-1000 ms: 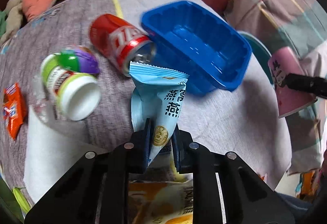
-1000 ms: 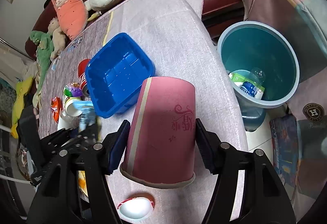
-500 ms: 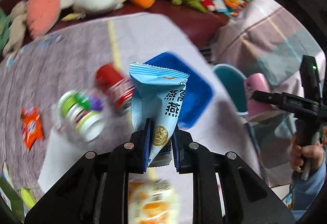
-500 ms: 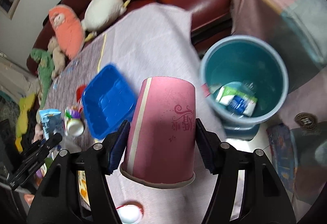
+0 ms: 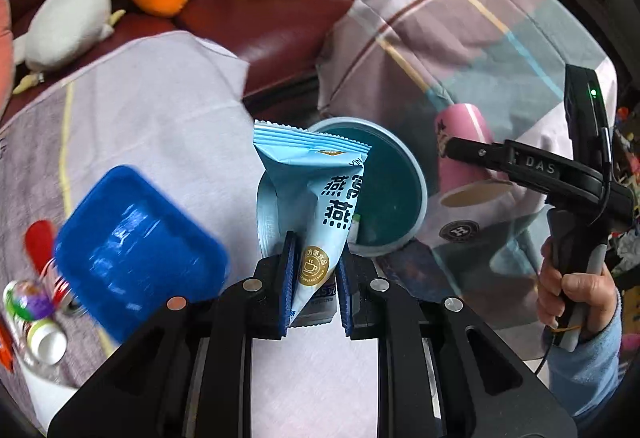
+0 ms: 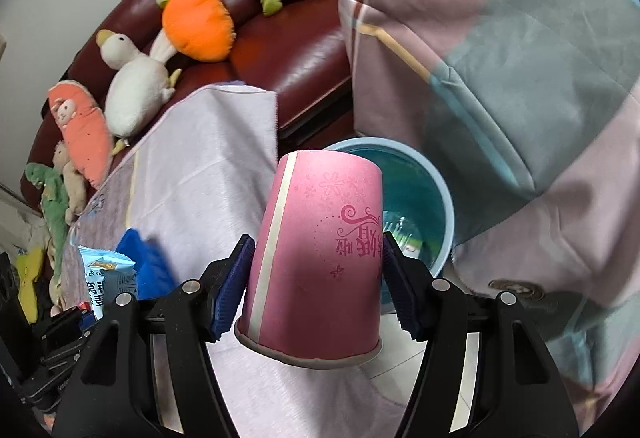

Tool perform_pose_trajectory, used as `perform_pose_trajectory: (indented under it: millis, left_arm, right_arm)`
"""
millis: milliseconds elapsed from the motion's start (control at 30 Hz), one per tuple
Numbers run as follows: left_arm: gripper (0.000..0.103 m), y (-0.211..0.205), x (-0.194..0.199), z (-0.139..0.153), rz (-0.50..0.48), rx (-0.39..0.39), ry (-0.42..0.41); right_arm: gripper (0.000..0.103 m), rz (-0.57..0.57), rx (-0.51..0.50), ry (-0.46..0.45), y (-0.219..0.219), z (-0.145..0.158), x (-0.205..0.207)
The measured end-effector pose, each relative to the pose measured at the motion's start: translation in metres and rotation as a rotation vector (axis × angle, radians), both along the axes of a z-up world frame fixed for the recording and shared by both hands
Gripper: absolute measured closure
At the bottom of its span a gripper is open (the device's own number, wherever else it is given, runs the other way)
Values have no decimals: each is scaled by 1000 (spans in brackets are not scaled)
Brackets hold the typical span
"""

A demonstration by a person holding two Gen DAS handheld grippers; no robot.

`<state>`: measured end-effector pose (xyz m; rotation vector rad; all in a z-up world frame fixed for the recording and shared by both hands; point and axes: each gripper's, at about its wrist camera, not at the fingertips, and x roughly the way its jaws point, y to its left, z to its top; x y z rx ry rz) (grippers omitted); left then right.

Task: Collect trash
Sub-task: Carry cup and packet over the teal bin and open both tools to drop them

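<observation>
Left gripper [image 5: 313, 278] clamps a blue snack packet [image 5: 310, 194], upright, just short of the bin [image 5: 416, 174] | right gripper [image 6: 316, 280] grips an upended pink paper cup [image 6: 316, 254] above the bin's near rim, closer | bin lies ahead, below both

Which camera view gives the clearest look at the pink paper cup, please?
The right wrist view: the pink paper cup fills the centre, clamped in the right tool. The left wrist view shows it small, at the far right.
</observation>
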<state>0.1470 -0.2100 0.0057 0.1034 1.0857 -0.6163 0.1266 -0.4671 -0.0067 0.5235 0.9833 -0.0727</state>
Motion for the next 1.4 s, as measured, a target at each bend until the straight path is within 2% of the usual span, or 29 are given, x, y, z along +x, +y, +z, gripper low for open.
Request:
perform_pose_trajectory:
  millis: [167, 267, 367, 867, 1067, 1133, 1200, 1267, 1400]
  left_arm:
    - [84, -25, 17, -9, -13, 18, 14]
    - [84, -33, 27, -16, -14, 31, 22]
    - [84, -39, 36, -24, -18, 45, 38]
    - [83, -77, 33, -56, -78, 94, 75]
    - [81, -99, 35, -77, -105, 122, 100]
    - [73, -107, 39, -82, -104, 123, 103]
    - [46, -111, 41, -85, -101, 121, 99]
    - [32, -112, 42, -84, -92, 120, 74]
    - [23, -107, 41, -82, -81, 118, 63]
  right_arm:
    - [40, 13, 4, 18, -6, -15, 28]
    - [32, 16, 17, 20, -8, -22, 38]
    - [32, 11, 17, 27, -11, -28, 41]
    - [26, -48, -51, 57, -37, -34, 13]
    - [26, -76, -61, 68, -48, -35, 3]
    - [26, -84, -63, 72, -51, -36, 2]
    - [26, -90, -63, 78, -53, -37, 1]
    - [26, -92, -67, 83, -54, -37, 0]
    - [26, -92, -72, 93, -54, -39, -1]
